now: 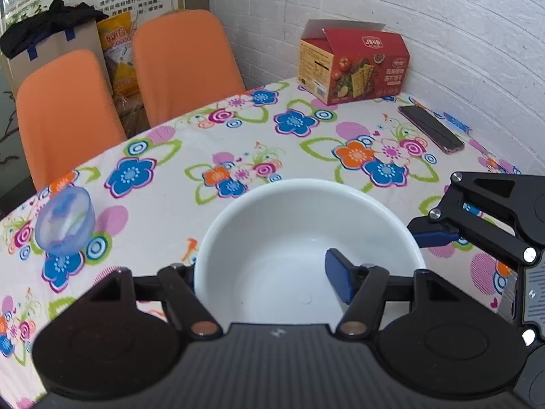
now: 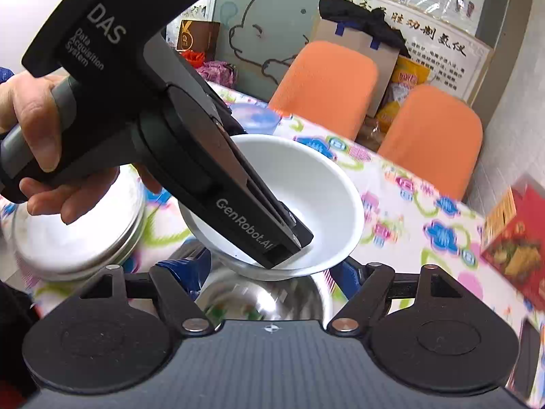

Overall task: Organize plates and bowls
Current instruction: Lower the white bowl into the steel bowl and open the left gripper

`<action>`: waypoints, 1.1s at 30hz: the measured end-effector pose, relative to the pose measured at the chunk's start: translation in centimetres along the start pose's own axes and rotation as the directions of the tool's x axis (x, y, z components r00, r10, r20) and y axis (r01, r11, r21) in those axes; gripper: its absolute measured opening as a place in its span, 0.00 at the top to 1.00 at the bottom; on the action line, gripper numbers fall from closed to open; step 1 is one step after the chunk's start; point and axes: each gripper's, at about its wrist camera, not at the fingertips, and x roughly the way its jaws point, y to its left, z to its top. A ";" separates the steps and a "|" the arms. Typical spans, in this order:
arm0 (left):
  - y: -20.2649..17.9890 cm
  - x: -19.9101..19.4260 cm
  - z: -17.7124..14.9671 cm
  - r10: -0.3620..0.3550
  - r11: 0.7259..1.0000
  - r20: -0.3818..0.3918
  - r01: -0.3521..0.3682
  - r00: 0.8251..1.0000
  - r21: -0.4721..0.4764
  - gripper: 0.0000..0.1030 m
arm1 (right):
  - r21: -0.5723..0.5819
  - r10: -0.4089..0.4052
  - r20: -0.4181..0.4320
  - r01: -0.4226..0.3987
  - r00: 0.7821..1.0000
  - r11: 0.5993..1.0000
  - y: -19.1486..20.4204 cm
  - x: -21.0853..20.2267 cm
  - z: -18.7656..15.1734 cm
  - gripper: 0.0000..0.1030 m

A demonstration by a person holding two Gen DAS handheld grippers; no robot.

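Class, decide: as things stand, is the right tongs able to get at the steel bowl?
Probably yes: the steel bowl sits between the fingers of the right tongs; the white bowl covers only its top, leaving the sides free.

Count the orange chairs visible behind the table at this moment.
2. Both stand side by side at the table's far edge: in the left wrist view, the left chair nearer the camera and the right chair next to the white brick wall. Others may be out of frame.
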 end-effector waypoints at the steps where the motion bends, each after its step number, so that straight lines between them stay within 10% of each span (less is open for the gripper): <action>1: -0.4 0.0 -0.6 -0.006 1.000 -0.001 0.006 1.000 -0.001 0.37 | 0.005 0.000 -0.004 0.000 1.000 1.000 0.3 -0.2 -0.5 0.39; 18: -1.3 2.0 -4.3 -0.029 1.000 -0.068 0.029 0.997 -0.012 0.24 | 0.072 -0.022 -0.072 0.027 0.997 0.997 1.0 -1.5 -5.3 0.39; 33: 2.6 -4.2 -3.8 0.066 0.997 0.041 -0.064 0.997 -0.051 0.23 | -0.065 -0.162 -0.044 0.159 0.986 0.985 2.1 -4.9 -4.0 0.39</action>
